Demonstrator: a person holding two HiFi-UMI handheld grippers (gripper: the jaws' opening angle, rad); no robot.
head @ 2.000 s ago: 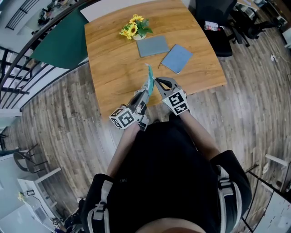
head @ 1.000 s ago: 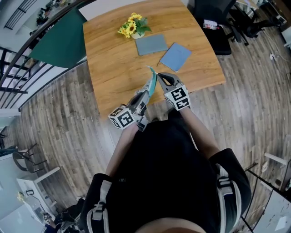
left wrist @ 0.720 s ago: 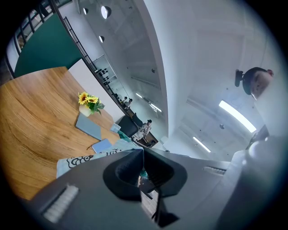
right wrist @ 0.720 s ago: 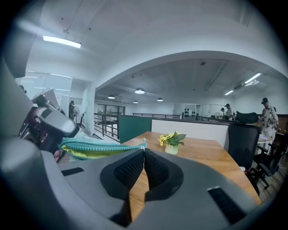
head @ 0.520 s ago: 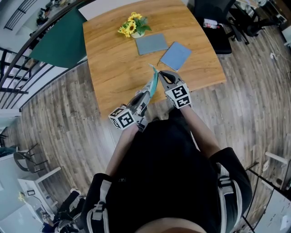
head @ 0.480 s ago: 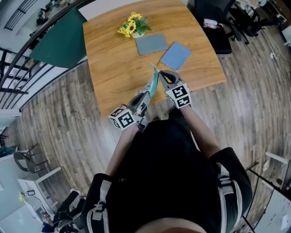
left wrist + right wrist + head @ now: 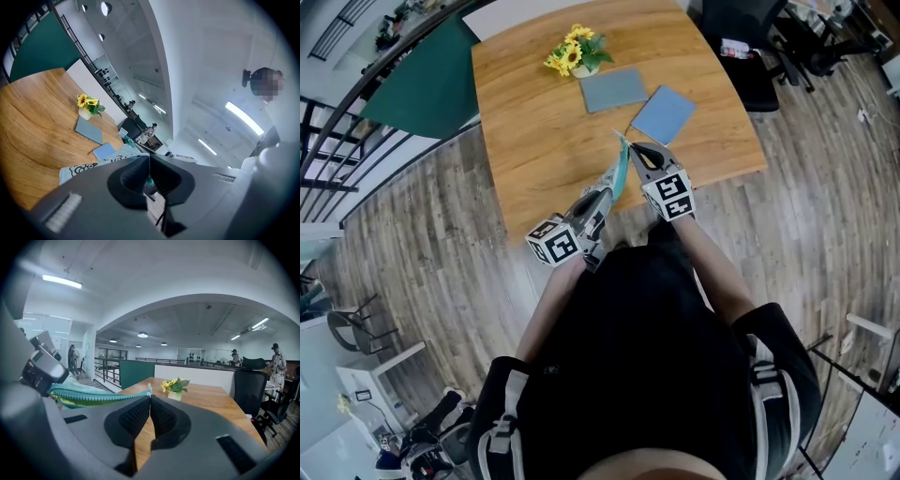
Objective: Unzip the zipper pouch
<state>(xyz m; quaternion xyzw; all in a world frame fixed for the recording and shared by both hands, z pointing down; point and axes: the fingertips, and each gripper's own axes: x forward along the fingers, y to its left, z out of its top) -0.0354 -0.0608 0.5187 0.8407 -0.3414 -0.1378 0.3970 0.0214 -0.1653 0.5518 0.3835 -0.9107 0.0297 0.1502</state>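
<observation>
A light wooden table with a curved near edge, on a floor of grey-brown planks. On the far part of the table, a small pot of yellow flowers. Just on its near side, a flat grey-blue pad. To the right, a second, bluer pad, turned at an angle and apart from the first. Beyond the far left corner of the table a dark green panel, then a black railing at the far left. At the far right a black office chair, cut off by the top edge. In the gripper views, a big open office hall with long ceiling lamps and some persons far off, too small for any detail. Above the near edge of the table, not resting on it, the teal zipper pouch, stretched between both tools. Left gripper pressed together on the near end of the pouch, with patterned cloth coming out at the left of its jaws. Right gripper also closed, pinching the far end at a small pale tab on the zipper line. Zipper open or closed: impossible to tell, the pouch seen only edge-on, as a thin teal band with some yellow below. Nature of the two flat pads unclear. Lower half of the head view filled by the person's dark clothing.
</observation>
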